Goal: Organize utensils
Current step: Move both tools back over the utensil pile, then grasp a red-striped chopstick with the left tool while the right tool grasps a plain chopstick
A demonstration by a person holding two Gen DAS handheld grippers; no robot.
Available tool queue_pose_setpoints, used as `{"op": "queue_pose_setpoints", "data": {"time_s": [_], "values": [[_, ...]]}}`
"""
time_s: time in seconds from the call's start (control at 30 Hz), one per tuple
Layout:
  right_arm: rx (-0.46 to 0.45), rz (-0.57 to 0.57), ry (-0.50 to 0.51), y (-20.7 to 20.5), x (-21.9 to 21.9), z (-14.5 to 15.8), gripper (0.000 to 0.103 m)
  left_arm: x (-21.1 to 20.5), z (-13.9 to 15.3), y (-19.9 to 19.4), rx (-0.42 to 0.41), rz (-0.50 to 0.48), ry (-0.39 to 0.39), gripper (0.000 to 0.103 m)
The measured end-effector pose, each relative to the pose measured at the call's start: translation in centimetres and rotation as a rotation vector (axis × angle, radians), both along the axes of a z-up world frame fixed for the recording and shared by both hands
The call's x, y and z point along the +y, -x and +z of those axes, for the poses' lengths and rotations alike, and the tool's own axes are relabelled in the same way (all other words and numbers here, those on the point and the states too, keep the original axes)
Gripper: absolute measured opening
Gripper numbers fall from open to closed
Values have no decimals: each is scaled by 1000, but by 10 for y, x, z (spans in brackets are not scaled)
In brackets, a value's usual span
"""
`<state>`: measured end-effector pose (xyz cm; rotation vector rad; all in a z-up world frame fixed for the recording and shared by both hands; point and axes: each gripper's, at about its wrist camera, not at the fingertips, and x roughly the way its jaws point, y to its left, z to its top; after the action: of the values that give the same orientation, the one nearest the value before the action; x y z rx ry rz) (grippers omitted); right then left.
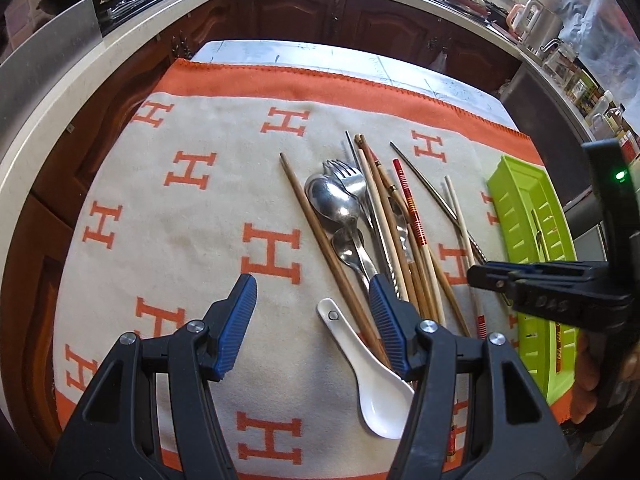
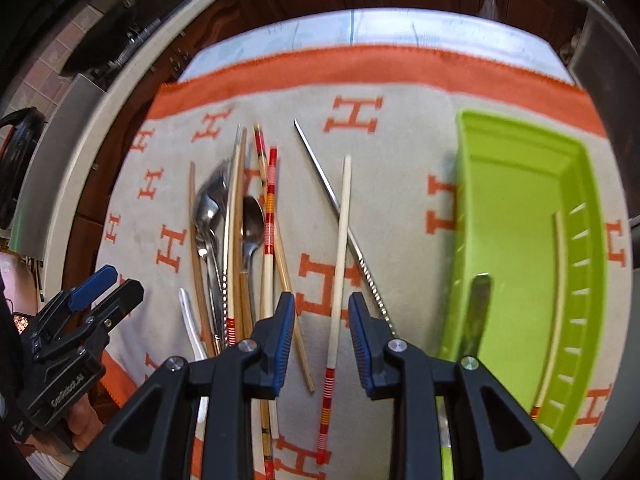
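Cream cloth with orange border and orange H letters (image 1: 224, 200) covers the table; kitchen counter (image 1: 132, 36) curves behind it.

Left gripper (image 1: 312, 304), black frame with blue ribbed pads, hangs above the cloth, jaws well apart, nothing between the pads. Bare cloth under its left pad (image 1: 236, 320); its right pad sits over the near ends of the utensil heap.

White ceramic soup spoon (image 1: 372, 376) lies just below the gap, bowl toward the camera.

Heap of loose utensils (image 1: 360, 224) next: brown wooden chopstick (image 1: 320, 240) on its left edge, steel spoons (image 1: 332, 200) and a steel fork (image 1: 348, 176) overlapping, then bamboo chopsticks and a red-banded chopstick (image 1: 408, 204), and a thin steel chopstick (image 1: 424, 176) lying across.

Right gripper (image 2: 322, 324), same build, jaws partly open, gripping nothing. A cream chopstick with red-striped end (image 2: 340, 256) runs through the gap below the pads; contact cannot be told. It crosses a steel chopstick with twisted handle (image 2: 344, 224).

Lime-green plastic slotted tray (image 2: 520, 152) far right on the cloth. Inside: a cream chopstick (image 2: 558, 288) along its right wall and a blurred steel handle (image 2: 478, 308).
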<state>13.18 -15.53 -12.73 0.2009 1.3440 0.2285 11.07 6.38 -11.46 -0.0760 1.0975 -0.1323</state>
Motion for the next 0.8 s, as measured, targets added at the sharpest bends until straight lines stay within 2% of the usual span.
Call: {"op": "queue_pose_setpoints", "data": {"time_s": [0.27, 0.4, 0.47, 0.53, 0.67, 0.8], "values": [[52, 22, 116, 1, 18, -28, 14, -14, 1, 0, 6, -39, 25, 56], [9, 38, 155, 6, 22, -28, 9, -24, 3, -4, 22, -66, 62, 55], [-18, 47, 178, 9, 24, -28, 6, -33, 2, -8, 39, -88, 93, 48], [-30, 43, 168, 11, 22, -28, 5, -40, 1, -14, 60, -109, 116, 38], [-11, 6, 52, 13, 7, -24, 5, -59, -11, -33, 146, -137, 185, 25], [-8, -35, -63, 21, -11, -14, 5, -79, -23, -46, 236, -163, 216, 17]]}}
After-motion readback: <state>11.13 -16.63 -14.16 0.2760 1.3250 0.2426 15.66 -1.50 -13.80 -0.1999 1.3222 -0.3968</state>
